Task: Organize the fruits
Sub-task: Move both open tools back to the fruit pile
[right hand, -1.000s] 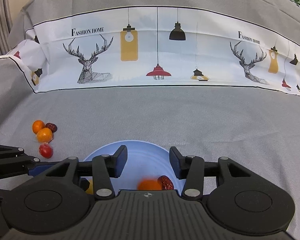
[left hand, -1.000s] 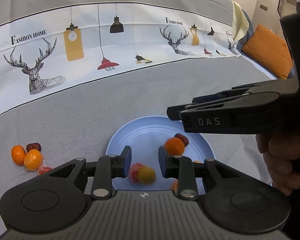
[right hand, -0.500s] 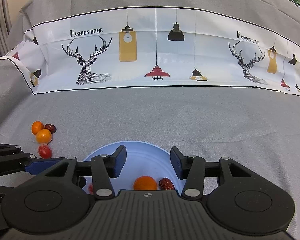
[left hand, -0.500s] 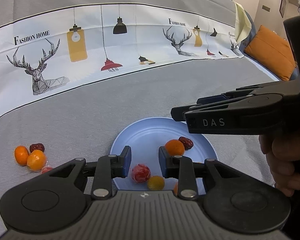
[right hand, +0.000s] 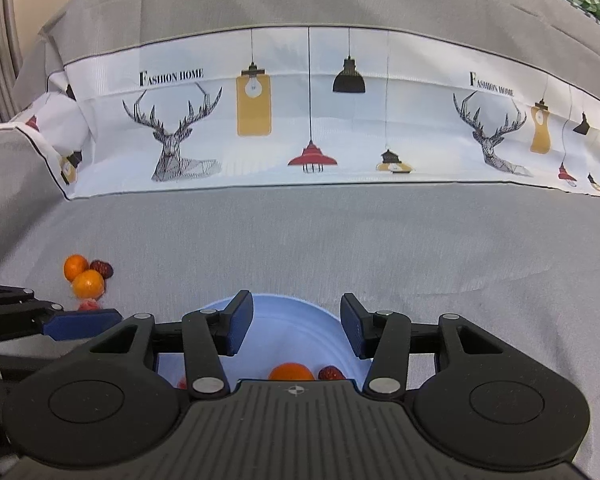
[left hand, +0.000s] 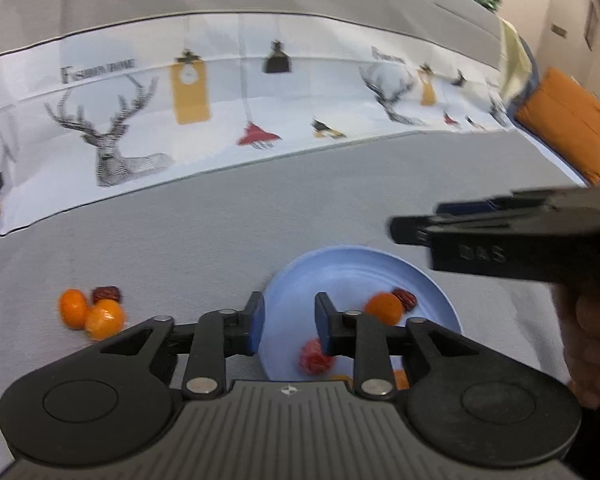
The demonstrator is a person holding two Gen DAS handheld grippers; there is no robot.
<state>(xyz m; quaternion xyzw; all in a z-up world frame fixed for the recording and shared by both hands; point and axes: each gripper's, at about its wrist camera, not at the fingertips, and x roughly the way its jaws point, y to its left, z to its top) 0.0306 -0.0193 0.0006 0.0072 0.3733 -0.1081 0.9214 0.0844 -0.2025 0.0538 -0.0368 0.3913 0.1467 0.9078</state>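
**Grey bench, blue plate, both grippers empty**

Grey cloth covers your bench (right hand: 340, 240), and a white printed band with deer, lamps and "FASHION HOME" lettering (right hand: 300, 120) runs across it at 12 o'clock. An orange cushion (left hand: 568, 120) sits at 2 o'clock in your left wrist view.

Your left gripper (left hand: 290, 320) has its fingers spread apart with nothing between them; through the gap you see the left edge of the blue plate (left hand: 340, 272). On that plate lie an orange fruit (left hand: 384, 308) with a dark red date (left hand: 405, 298) touching it at its 2 o'clock, and a red fruit (left hand: 314, 356) closer to you, partly hidden behind your right-hand finger. A little more orange shows at the plate's near rim, too hidden to name.

Off the plate, at 9 o'clock from it, a small cluster rests on the cloth: two orange fruits (left hand: 74, 308) (left hand: 105, 319) touching each other, with a dark date (left hand: 107, 293) just behind them. From the right wrist view a pinkish-red fruit (right hand: 88, 305) sits just beside that cluster, at its 6 o'clock.

Your right gripper (right hand: 297, 326) is also wide open and holds nothing; it hangs over the plate's near half, with the orange fruit and date showing just above the gripper body. In the left view it reaches in from 3 o'clock, above the plate's right side.
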